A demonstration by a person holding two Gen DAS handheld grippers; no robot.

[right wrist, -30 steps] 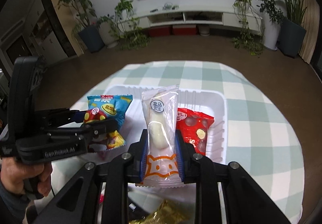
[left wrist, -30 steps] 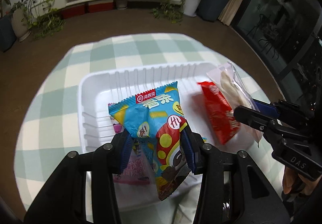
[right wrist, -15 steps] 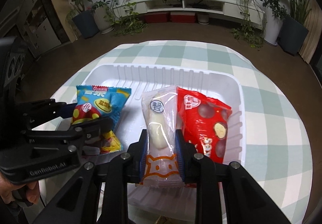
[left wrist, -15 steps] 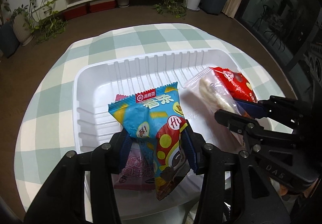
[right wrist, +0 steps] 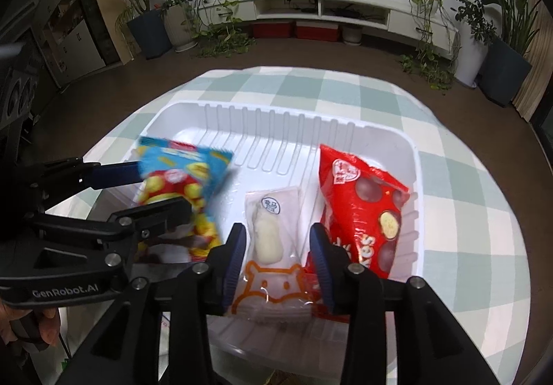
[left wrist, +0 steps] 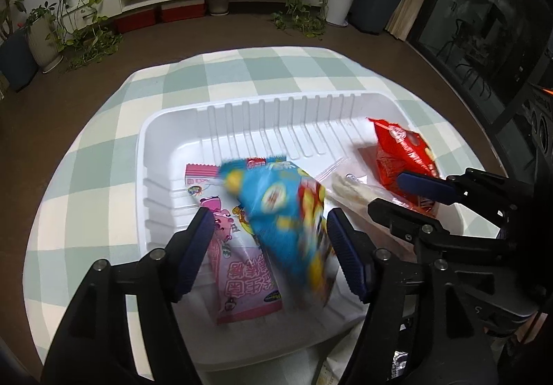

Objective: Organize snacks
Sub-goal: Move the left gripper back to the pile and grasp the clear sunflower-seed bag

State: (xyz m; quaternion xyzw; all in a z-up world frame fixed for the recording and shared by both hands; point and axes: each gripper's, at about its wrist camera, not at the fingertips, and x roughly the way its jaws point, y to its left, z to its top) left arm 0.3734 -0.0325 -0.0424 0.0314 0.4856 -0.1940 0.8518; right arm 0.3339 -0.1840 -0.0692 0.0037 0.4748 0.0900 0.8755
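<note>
Both tongs sit low over the white tray [left wrist: 166, 129], and both are opening up. Our left gripper [left wrist: 269, 246] has its blue pads spread wide with the blue snack bag [left wrist: 280, 212] between them; the bag is motion-blurred and neither pad looks pressed on it, so we'd say it's loose. Our right gripper [right wrist: 276, 246] is also parting, and the clear packet [right wrist: 273, 229] with the white snack inside lies flat on the tray floor between its pads, with gaps on both sides.

What's fun is how the two cameras split the info. The left wrist view shows a pink packet [left wrist: 242, 267] lying under the blue bag near the tray's left wall; the right wrist view doesn't show it, since the left gripper and the blue bag cover that spot. The right wrist view gives a clean look at the red bag [right wrist: 359, 208] leaning along the tray's right wall, right beside the clear packet, while in the left view that bag is half hidden behind the right gripper's fingers. The right view also catches a hand [right wrist: 31, 326] on the left gripper's handle at the bottom-left corner.

The tray sits on a green-and-white checked tablecloth [right wrist: 466, 212].
</note>
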